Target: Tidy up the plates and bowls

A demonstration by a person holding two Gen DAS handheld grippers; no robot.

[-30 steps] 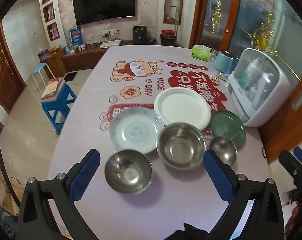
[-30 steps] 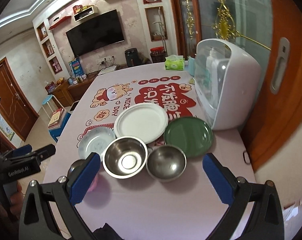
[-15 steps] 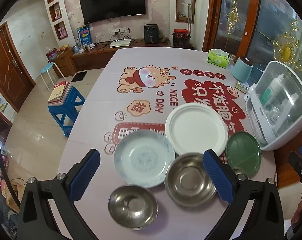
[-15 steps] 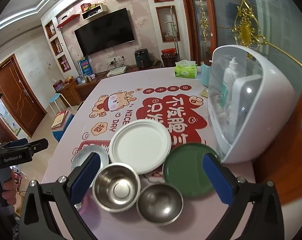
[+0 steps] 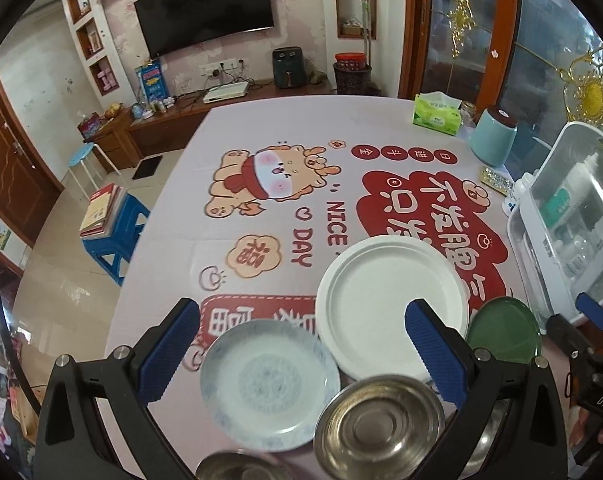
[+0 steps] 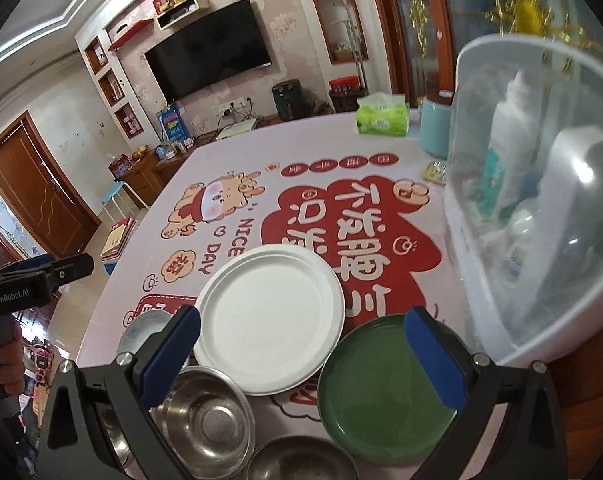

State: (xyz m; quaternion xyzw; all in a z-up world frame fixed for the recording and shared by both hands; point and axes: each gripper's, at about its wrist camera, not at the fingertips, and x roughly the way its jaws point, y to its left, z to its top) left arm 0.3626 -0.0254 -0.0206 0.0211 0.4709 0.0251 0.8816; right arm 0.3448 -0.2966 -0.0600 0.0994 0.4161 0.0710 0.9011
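A white plate [image 5: 393, 304] lies on the table, with a pale blue patterned plate [image 5: 269, 384] to its left and a green plate [image 5: 503, 340] to its right. A large steel bowl [image 5: 377, 428] sits in front of them, and a smaller steel bowl [image 5: 233, 468] shows at the bottom edge. My left gripper [image 5: 301, 344] is open and empty above the blue plate. In the right wrist view my right gripper [image 6: 301, 348] is open and empty above the white plate [image 6: 269, 316], the green plate [image 6: 385, 392] and two steel bowls [image 6: 205, 416] [image 6: 301, 460].
A white domed storage box [image 6: 541, 208] with bottles stands at the table's right edge. A green tissue pack [image 5: 437, 114] and a teal canister [image 5: 493, 136] sit at the far right. A blue stool [image 5: 113, 236] with books stands on the floor to the left.
Both grippers have moved forward and tilted up, so the dishes have slid toward the bottom of each view. The dishes themselves have not moved.
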